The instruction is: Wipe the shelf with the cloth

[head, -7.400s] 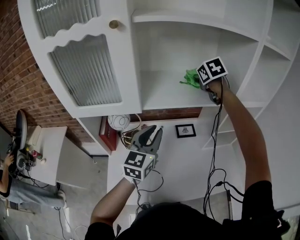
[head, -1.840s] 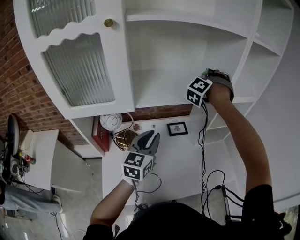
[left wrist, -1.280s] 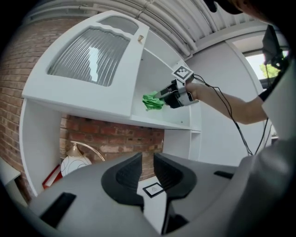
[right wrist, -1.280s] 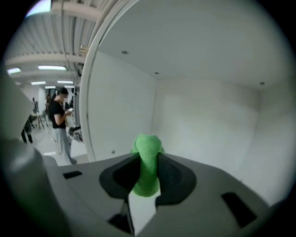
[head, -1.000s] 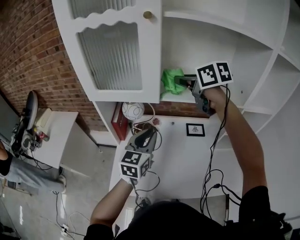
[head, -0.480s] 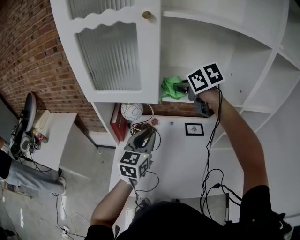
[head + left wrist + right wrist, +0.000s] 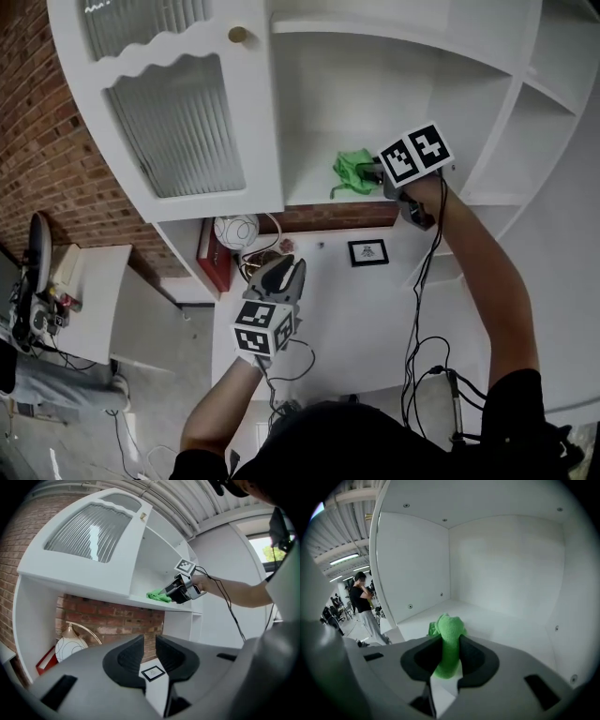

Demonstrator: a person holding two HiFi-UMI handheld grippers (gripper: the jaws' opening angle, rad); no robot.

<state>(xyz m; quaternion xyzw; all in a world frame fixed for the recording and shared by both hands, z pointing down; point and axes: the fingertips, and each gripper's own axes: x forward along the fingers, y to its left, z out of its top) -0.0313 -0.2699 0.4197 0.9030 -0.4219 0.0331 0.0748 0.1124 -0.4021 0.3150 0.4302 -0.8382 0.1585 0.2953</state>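
Observation:
A green cloth (image 7: 352,172) is bunched on the white shelf (image 7: 314,187) near its front edge. My right gripper (image 7: 372,172) is shut on the cloth (image 7: 449,645), which sticks out past the jaws onto the shelf board (image 7: 497,625). From the left gripper view, the cloth (image 7: 158,596) and right gripper (image 7: 174,592) show at the shelf lip. My left gripper (image 7: 278,276) hangs lower, below the cabinet, jaws close together with nothing between them (image 7: 150,654).
A glass-fronted cabinet door (image 7: 178,122) stands open left of the shelf. Below are a round white lamp (image 7: 235,231), a red book (image 7: 207,255) and a small framed picture (image 7: 367,251). A person (image 7: 363,606) stands far off at the left. Cables (image 7: 422,309) trail from my right arm.
The right gripper has carried the cloth a little to the right along the shelf and back from the door edge. The left gripper stays low and still.

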